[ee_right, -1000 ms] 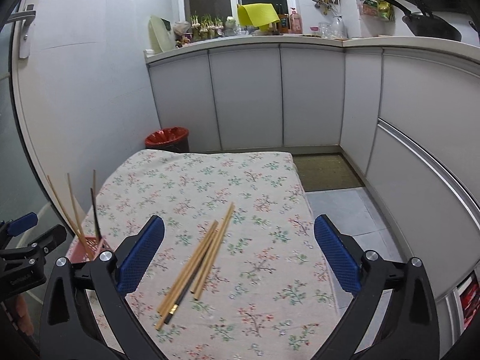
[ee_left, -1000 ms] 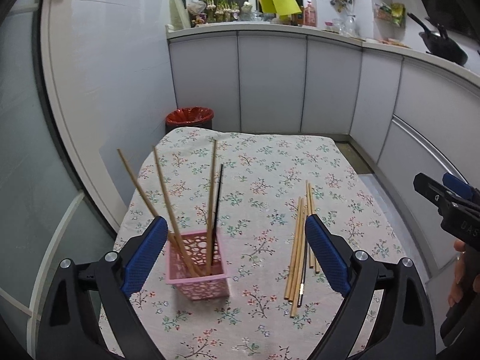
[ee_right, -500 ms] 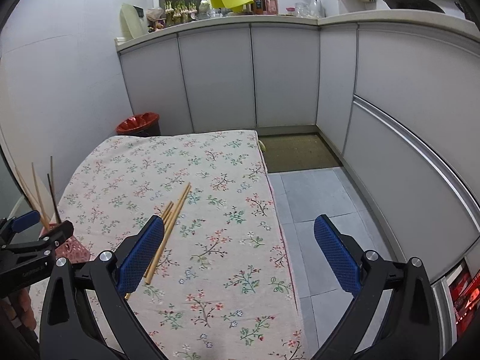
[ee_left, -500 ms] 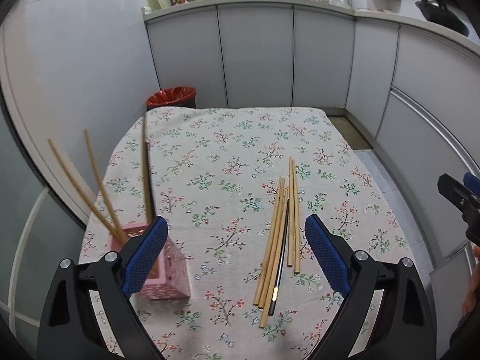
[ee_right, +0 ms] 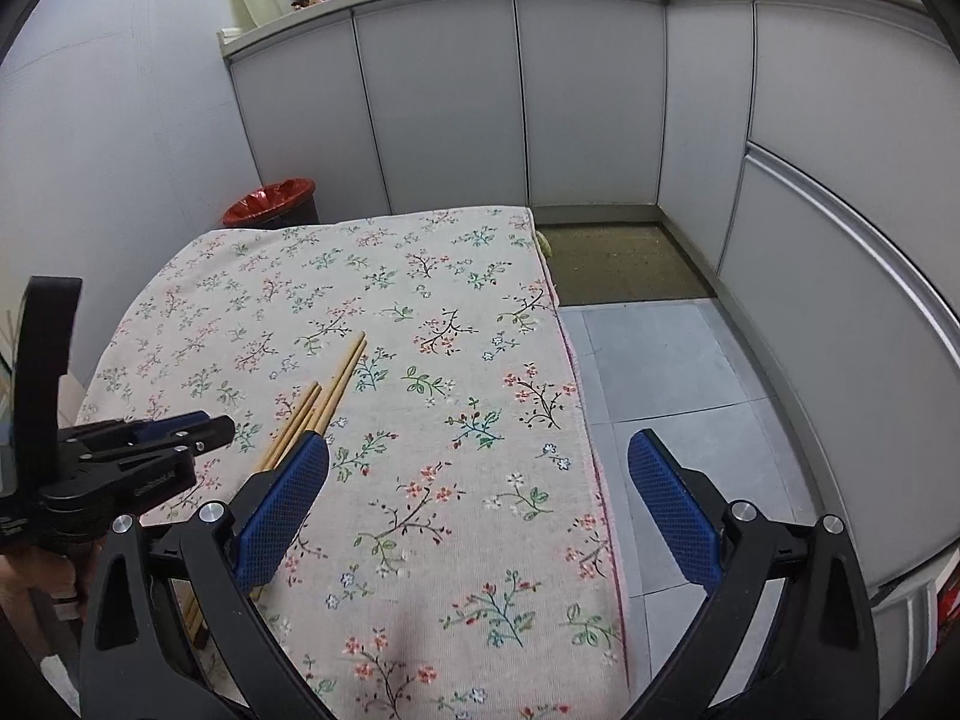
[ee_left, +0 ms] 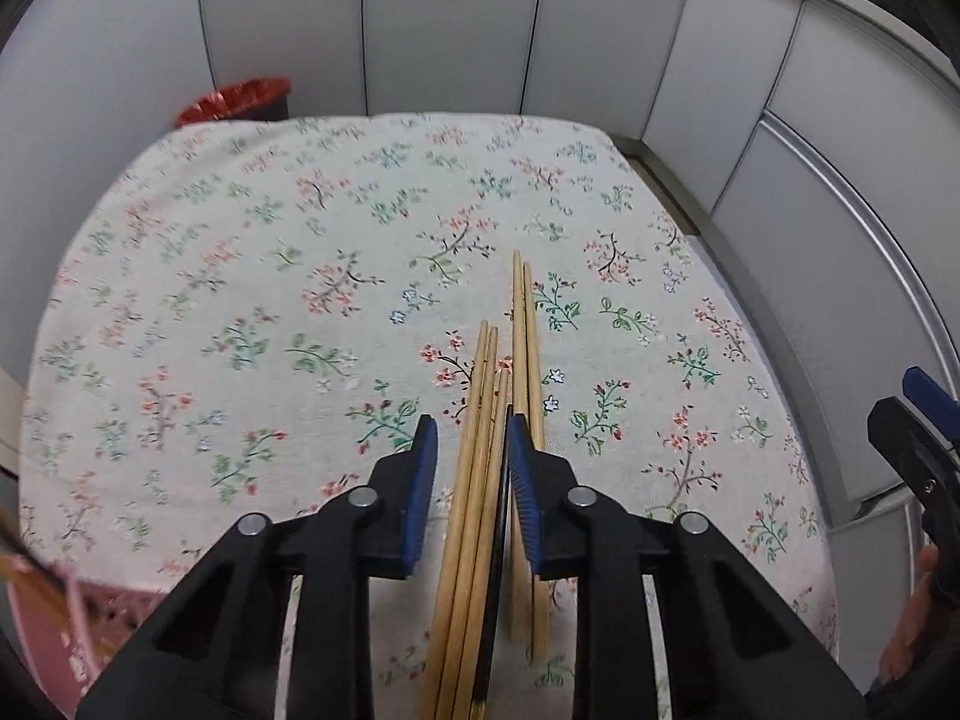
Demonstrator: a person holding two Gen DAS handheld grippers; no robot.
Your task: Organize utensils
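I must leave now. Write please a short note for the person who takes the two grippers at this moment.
Left gripper: jaws narrowed around the chopsticks lying on the floral tablecloth; whether it grips yet is unclear.
Right gripper: open, empty, over the table's right edge.
Pink holder: at the near left corner; some chopsticks seem to stand in it.
Left: move the bundle on the cloth into the holder.

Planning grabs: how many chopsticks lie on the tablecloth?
7 chopsticks: six wooden, one black, bundled at the left gripper; its fingers may hide more.
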